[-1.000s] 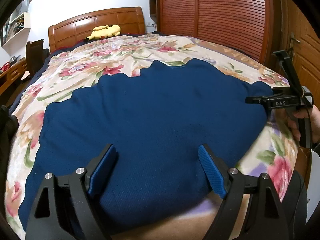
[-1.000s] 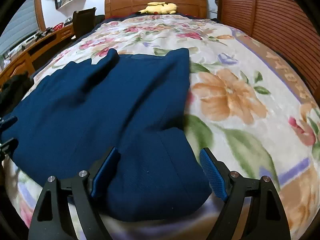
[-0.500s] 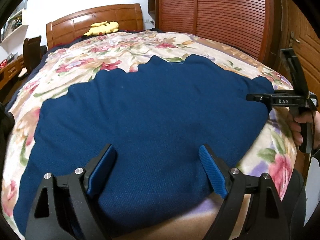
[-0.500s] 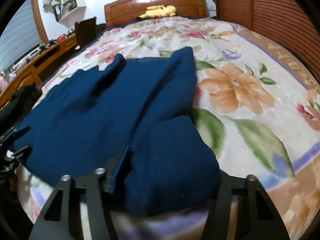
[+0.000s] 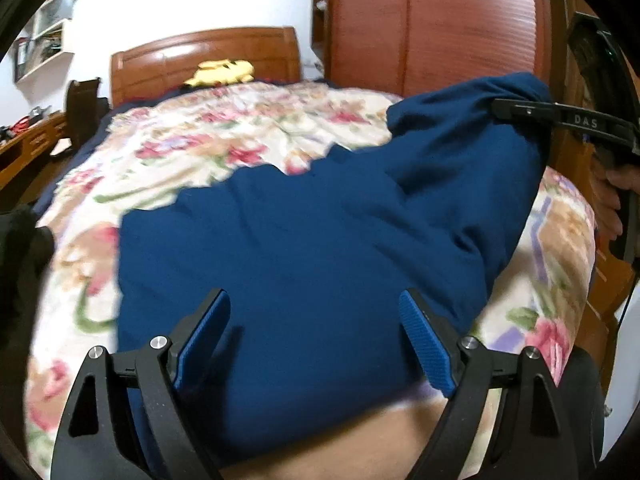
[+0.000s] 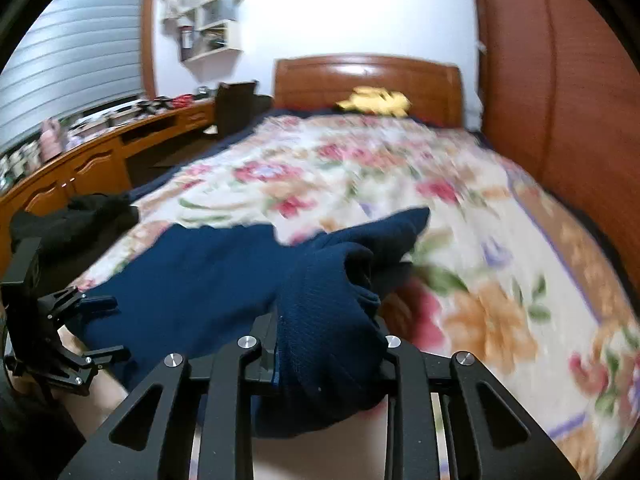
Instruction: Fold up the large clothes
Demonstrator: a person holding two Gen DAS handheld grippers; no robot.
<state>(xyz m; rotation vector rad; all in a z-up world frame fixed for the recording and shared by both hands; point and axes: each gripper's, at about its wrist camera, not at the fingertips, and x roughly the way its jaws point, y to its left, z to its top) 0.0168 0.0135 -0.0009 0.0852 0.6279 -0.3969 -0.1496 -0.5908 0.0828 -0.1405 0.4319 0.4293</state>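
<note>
My left tongs (image 5: 314, 340) gape wide over the near hem of the navy garment (image 5: 320, 240), which lies on the bed (image 5: 240, 128). They should close on that hem. My right tongs (image 6: 326, 354) are clamped on a bunched corner, lifted off the bed; I'd carry it across level. Bunched cloth hides the right pads, and motion blur smears the far edge.

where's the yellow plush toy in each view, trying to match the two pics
Left wrist view: the yellow plush toy lies upper left of centre, at the foot of the wooden headboard, far beyond the blue garment.
Right wrist view: the toy sits upper centre, slightly right, against the same headboard.
Shared landmark: the headboard at the far end of the floral bedspread.
</note>
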